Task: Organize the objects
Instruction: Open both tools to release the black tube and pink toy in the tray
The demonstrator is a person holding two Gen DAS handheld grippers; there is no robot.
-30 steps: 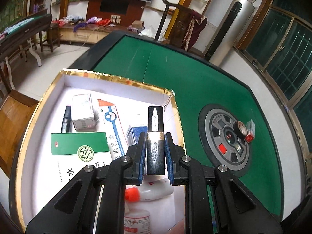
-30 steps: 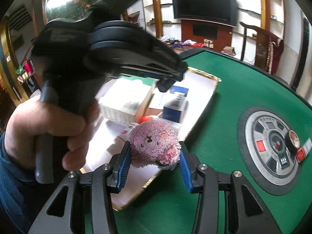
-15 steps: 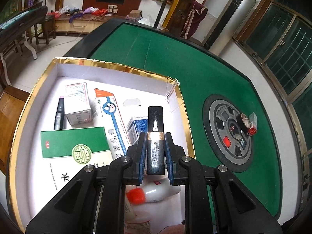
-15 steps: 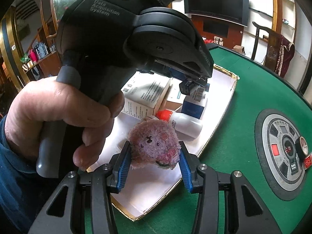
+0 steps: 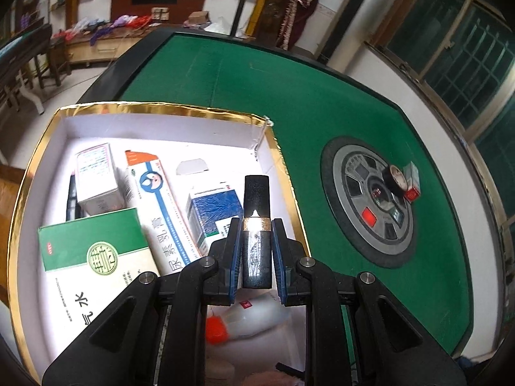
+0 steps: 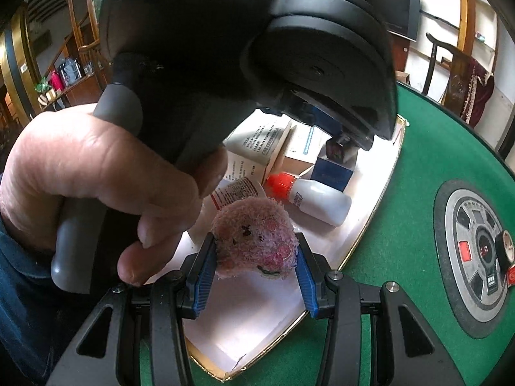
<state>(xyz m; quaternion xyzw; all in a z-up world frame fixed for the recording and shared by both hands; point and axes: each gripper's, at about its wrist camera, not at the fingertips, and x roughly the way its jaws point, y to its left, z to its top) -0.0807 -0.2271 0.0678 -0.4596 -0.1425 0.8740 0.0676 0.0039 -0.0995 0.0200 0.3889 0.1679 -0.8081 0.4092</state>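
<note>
My left gripper is shut on a black tube with a gold band and holds it above the right side of a white box with a gold rim. My right gripper is shut on a pink fuzzy plush toy, held over the near part of the same box. The left gripper's body and the hand on it fill the upper left of the right wrist view and hide much of the box.
The box holds a green-and-white carton, a blue carton, a long white carton, a small white carton and a white bottle with a red cap. The green table has a round centre panel bearing a tape roll.
The left gripper has moved forward over the box with the black tube. The right gripper has carried the plush toy closer in over the box, beside the left gripper.
</note>
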